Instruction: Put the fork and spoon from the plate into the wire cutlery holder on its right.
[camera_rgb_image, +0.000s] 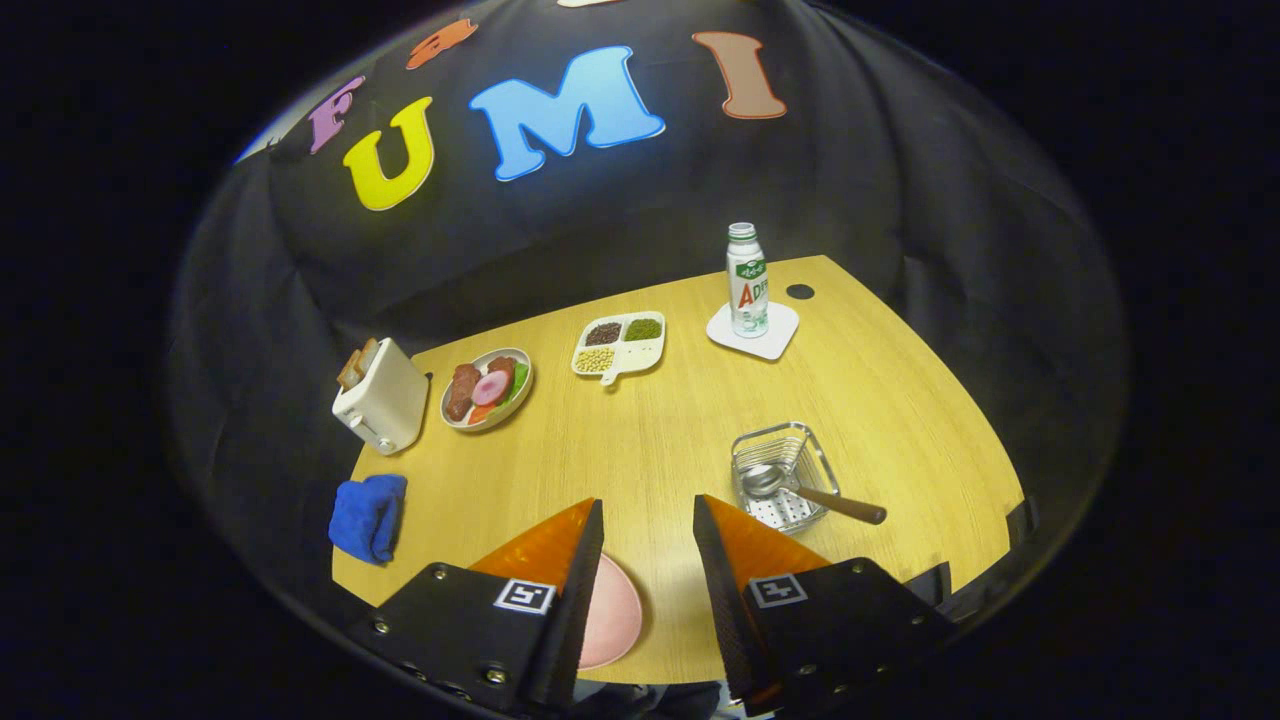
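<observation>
One utensil, the spoon (800, 487), already lies in the wire cutlery holder (783, 475). No fork is visible on the pink plate (612, 612) beneath the gripper (648, 520), whose fingers gape wide, holding nothing.

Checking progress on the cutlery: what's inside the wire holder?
A spoon lies in the wire cutlery holder, handle over its rim. No fork visible there. The open tongs partly cover the pink plate.

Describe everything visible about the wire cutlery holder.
The wire cutlery holder is a small rectangular basket of shiny metal wire with a perforated base, standing upright on the wooden table, ahead and to the right of the open gripper. A spoon lies in it, bowl inside, brown handle sticking out over the right rim. The pink plate sits to its left, apart from it.
</observation>
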